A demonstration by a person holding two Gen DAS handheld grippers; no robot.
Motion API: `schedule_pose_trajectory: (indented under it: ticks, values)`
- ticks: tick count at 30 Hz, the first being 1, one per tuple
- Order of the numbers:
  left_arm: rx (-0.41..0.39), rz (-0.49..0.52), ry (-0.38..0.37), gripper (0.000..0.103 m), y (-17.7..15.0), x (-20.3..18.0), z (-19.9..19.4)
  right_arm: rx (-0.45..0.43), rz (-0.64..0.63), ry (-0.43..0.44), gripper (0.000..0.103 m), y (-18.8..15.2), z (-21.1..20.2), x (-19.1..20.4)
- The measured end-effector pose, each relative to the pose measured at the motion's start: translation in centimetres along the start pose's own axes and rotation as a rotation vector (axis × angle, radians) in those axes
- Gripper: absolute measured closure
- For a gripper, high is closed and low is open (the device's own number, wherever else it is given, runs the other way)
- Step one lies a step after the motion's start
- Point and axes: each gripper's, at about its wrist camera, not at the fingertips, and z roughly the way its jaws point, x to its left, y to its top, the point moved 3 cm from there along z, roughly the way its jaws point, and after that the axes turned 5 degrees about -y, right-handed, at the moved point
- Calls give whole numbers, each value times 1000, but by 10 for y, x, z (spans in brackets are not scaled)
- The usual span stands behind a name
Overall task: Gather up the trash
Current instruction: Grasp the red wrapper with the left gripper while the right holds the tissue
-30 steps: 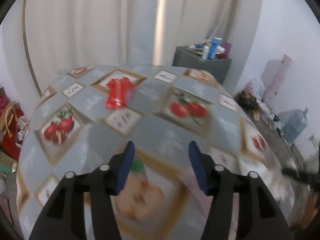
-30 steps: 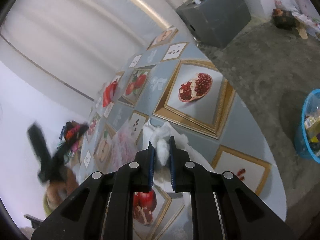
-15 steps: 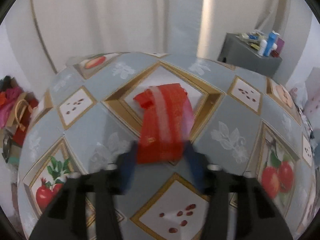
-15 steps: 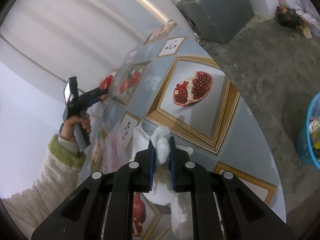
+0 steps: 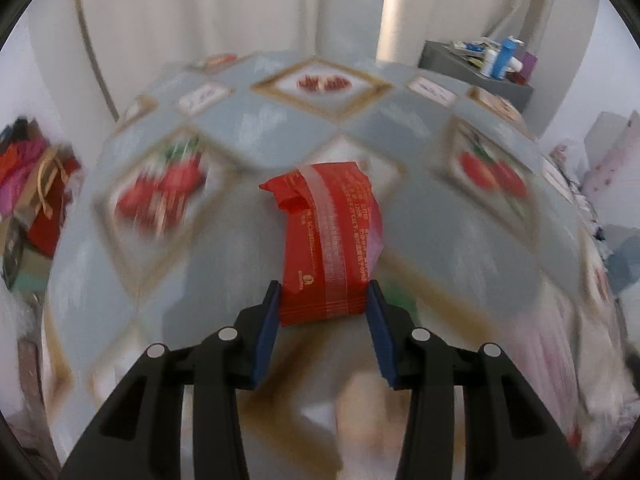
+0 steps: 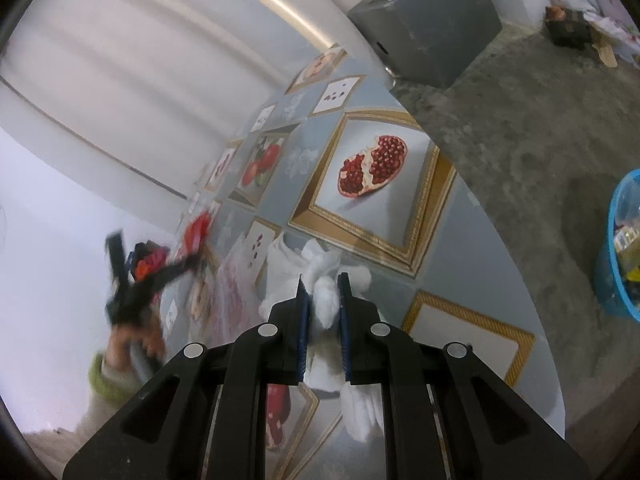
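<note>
Red and shiny, the snack wrapper (image 5: 328, 248) sits right between the two blue pads of your left claw (image 5: 323, 312). The pads have just been closing in on it, and now both press on its sides, so the claw is clamped on the wrapper. The wrapper seems to be up off the table (image 5: 288, 128), but the blur makes that hard to tell.

Your right claw (image 6: 323, 300) is nearly shut and squeezes a wad of white tissue (image 6: 326, 300). More of the tissue hangs down under the claw, over the table's edge.

So you have a piece of trash in each claw. That looks like the picking-up part done for these two. What is left, I think, is to carry them to a bin and let go. The blue basket (image 6: 618, 256) on the floor off to the right already has some things in it, so it may be the bin. A thin pink bag (image 6: 232, 296) lies on the table beside the tissue and may be trash too.

Each camera shows you something the other does not. Only the right view shows the blue basket and the floor. It also shows your left hand (image 6: 132, 344), but blurred. Only the left view shows the pads tight on the wrapper and the printing on it.
</note>
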Motion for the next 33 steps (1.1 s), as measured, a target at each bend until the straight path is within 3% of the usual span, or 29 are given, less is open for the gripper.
schedule_pose_trajectory:
  ticks: [5, 10, 13, 15, 18, 19, 23, 27, 33]
  values:
    - [-6, -94, -63, 62, -74, -9, -44, -4, 21, -8, 89, -8, -5, -1]
    - [-17, -78, -111, 60, -127, -38, -71, -10, 62, -6, 88, -18, -8, -4]
    - [-27, -57, -127, 47, -145, -51, -80, -12, 61, -16, 80, -20, -12, -1]
    - [-40, -42, -145, 33, -151, -56, -86, -16, 55, -33, 71, -19, -14, 1]
    - [-79, -26, -181, 26, -154, -56, -97, -34, 36, -70, 62, -18, -21, 5]
    - [-91, -29, -198, 25, -154, -55, -100, -37, 36, -81, 56, -18, -23, 4]
    - [-108, -47, -250, 24, -151, -46, -104, -64, 32, -132, 54, -20, -32, 8]
    - [-115, -55, -255, 24, -144, -35, -100, -68, 34, -178, 51, -24, -31, 13]
    - [-112, -38, -192, 25, -131, -25, -82, -77, 66, -214, 51, -27, -15, 17]
